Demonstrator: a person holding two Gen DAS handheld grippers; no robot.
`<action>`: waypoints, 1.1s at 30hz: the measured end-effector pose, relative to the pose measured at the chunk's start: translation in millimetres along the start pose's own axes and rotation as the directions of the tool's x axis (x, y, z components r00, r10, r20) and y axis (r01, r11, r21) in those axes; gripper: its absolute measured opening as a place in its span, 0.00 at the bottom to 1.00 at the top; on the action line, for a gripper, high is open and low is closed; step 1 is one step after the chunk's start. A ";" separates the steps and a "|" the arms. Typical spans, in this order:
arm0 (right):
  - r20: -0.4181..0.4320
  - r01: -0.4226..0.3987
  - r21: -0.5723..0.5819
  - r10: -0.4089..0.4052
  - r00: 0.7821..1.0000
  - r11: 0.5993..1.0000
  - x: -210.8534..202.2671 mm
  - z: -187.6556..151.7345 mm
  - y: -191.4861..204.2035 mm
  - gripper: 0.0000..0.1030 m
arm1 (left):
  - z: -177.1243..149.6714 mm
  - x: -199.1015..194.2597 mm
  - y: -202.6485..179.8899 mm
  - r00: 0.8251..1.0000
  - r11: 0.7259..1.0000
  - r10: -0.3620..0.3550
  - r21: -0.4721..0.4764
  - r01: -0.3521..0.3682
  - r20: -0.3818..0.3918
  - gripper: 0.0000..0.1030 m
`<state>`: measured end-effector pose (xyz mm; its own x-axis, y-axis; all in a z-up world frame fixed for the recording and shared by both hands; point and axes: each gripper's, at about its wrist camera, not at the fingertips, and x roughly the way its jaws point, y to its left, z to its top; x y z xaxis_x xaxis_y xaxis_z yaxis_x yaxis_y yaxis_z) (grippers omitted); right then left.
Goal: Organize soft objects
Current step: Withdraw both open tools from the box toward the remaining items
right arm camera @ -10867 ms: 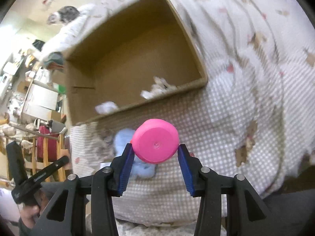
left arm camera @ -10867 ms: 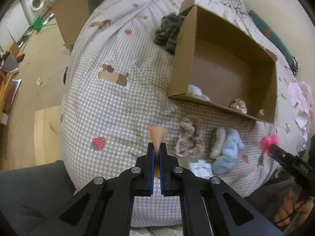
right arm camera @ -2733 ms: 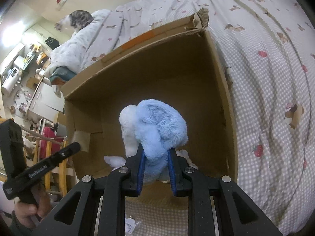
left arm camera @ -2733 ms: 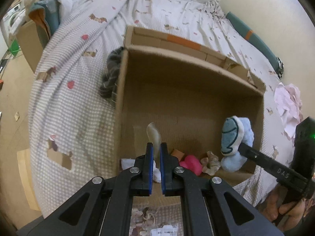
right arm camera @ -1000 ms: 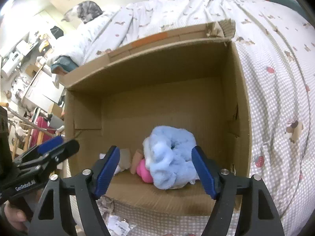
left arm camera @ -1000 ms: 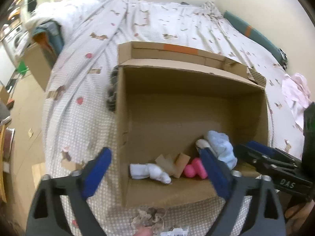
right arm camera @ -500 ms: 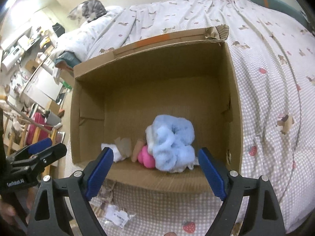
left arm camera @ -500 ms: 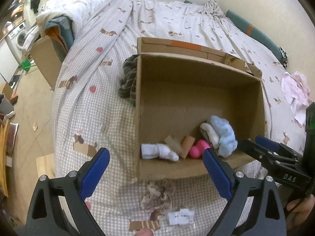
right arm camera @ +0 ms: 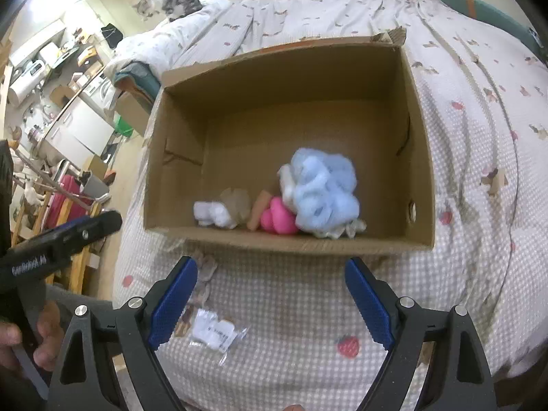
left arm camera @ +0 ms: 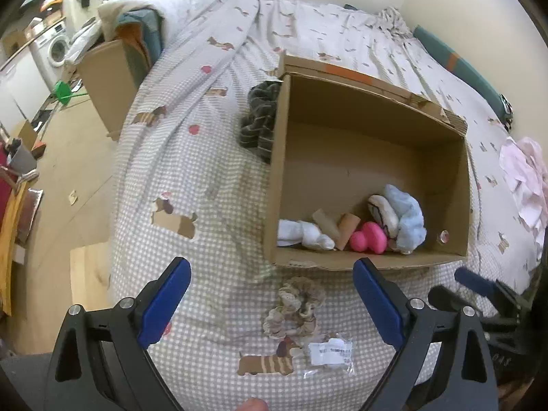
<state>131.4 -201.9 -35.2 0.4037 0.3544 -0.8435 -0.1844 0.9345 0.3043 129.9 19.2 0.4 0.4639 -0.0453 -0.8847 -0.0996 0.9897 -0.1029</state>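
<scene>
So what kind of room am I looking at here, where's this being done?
Most likely a bedroom in a lived-in home. The cardboard box sits on a bed with a checked, dog-print cover, a cat perches on the heaped bedding behind, and a washing machine shows past the bed's edge.

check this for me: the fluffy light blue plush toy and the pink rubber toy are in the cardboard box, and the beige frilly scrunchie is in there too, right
Not quite. The beige frilly scrunchie lies on the checked bedspread outside the cardboard box, as the left wrist view shows. The fluffy light blue plush toy and the pink rubber toy are inside.
</scene>
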 end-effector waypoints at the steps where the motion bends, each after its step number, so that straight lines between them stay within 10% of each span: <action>1: -0.005 -0.001 0.003 0.001 1.000 1.000 0.0 -3.0 1.2 0.91 | -2.6 -0.8 2.8 1.000 1.000 0.006 -0.005 -0.006 -0.001 0.92; 33: -0.142 -0.003 -0.090 -0.010 0.990 0.996 29.1 -46.9 17.5 0.91 | -40.9 -1.6 71.9 0.995 0.981 0.081 -0.173 -0.090 -0.058 0.92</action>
<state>97.9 -176.7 -75.1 0.2742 0.3365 -0.9009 -0.2656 0.9268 0.2653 86.0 84.9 -24.2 0.4026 0.0273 -0.9150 -0.2914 0.9514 -0.0998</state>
